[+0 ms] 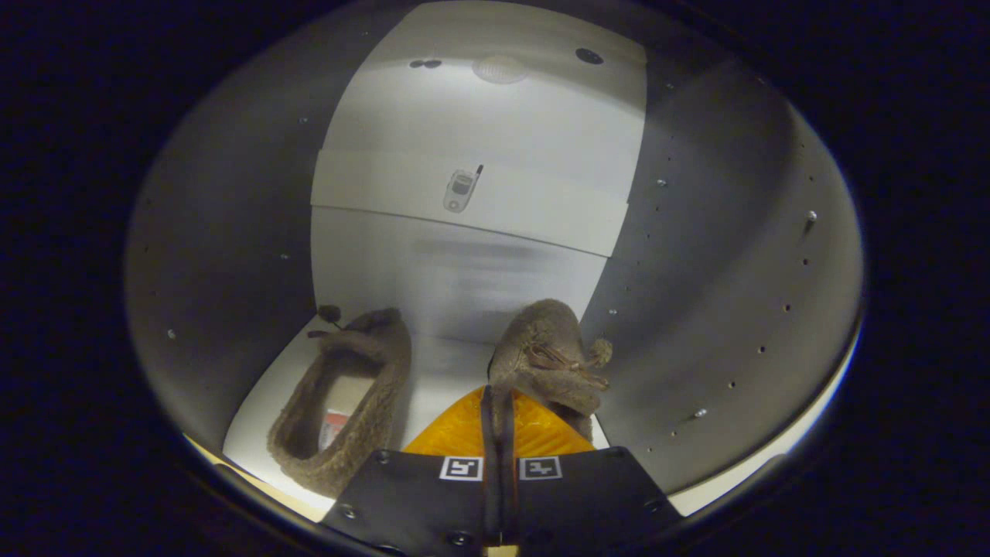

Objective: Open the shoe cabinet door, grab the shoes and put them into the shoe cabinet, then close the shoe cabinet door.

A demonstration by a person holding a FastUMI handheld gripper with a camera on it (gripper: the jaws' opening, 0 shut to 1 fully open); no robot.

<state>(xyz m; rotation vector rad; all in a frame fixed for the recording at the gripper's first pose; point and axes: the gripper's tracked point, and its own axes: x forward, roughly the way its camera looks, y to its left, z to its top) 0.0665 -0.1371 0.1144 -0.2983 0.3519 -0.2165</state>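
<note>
The claw (495, 402) is showing as two broad, flat plates lying side by side, with only a thin dark seam running between them. Each plate is wearing a small square black-and-white marker (461, 468) right beside that seam, one on either side. Round screws (347, 511) are sitting in the plates, near their outer corners and close to the seam. Ahead of the plates, the two fingers (464, 425) are tapering forward, pressed close together.

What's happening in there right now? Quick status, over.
Hand-held gripper inside cabinet, fingers shut on second shoe. First shoe already on shelf, beside it. Nothing blocking between them. Door not yet closed.
</note>
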